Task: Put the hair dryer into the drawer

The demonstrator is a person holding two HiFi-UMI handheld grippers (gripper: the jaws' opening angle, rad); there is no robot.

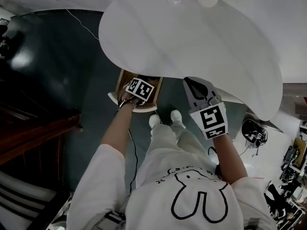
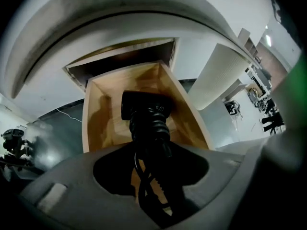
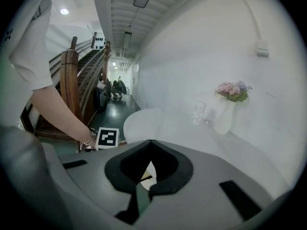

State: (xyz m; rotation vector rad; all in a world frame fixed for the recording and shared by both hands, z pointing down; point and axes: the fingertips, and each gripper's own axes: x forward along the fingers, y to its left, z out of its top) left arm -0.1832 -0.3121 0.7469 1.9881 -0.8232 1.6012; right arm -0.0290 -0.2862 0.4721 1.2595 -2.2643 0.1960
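Note:
A black hair dryer (image 2: 146,114) with its cord wound round the handle hangs nose-down inside the open wooden drawer (image 2: 96,114). My left gripper (image 2: 148,152) is shut on its handle and points steeply down into the drawer. In the head view the drawer (image 1: 122,80) juts out from under the white table, with the left gripper (image 1: 136,97) and its marker cube right over it. My right gripper (image 1: 195,83) hovers to the right of the drawer at the table's edge. Its jaws (image 3: 149,143) are together with nothing between them.
The round white table top (image 1: 192,37) overhangs the drawer. A vase of flowers (image 3: 228,109) and a glass (image 3: 199,113) stand on it near the wall. A thin cable (image 1: 81,25) lies on the dark floor. A wooden staircase (image 3: 72,80) rises at the left. The person's white shoes (image 1: 165,119) stand by the drawer.

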